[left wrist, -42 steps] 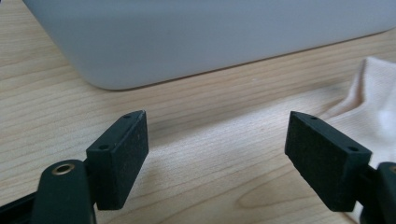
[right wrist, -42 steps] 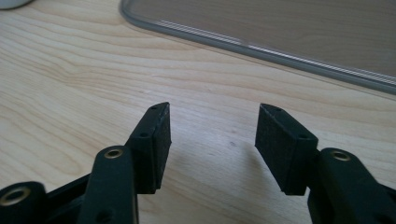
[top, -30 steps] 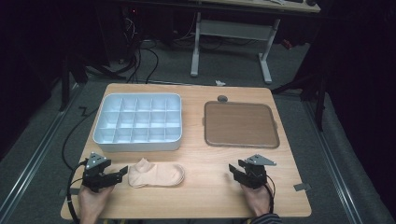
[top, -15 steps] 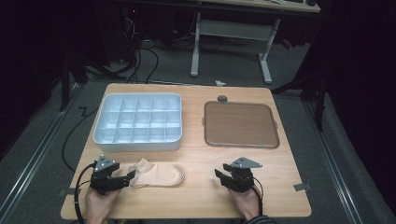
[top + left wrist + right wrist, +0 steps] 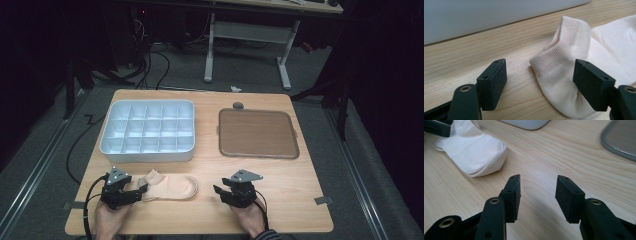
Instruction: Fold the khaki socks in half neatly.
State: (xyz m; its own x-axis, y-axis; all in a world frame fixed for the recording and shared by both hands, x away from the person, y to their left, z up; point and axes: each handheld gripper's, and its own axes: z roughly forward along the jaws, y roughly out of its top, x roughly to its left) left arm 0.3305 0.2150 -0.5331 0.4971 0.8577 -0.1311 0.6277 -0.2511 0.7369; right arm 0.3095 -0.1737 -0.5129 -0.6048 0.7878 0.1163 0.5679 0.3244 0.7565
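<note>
Apparently little is done yet: the pale peach cotton ankle sock [image 5: 169, 186] lies flat just in front of the white compartmented plastic tray [image 5: 147, 131]. Left gripper [image 5: 540, 81], jaws wide, straddles its cuff ungripped; right gripper [image 5: 538, 195] gapes empty beside the toe.

Cream ankle sock [image 5: 170, 187] flat on the table (ribbed cuff leftward)

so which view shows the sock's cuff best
The left gripper view: the sock's ribbed cuff opening sits close up between the open left claw's jaws. The high view shows the whole sock small, cuff toward that claw. The right gripper view shows its toe end, cuff turned away.
</note>
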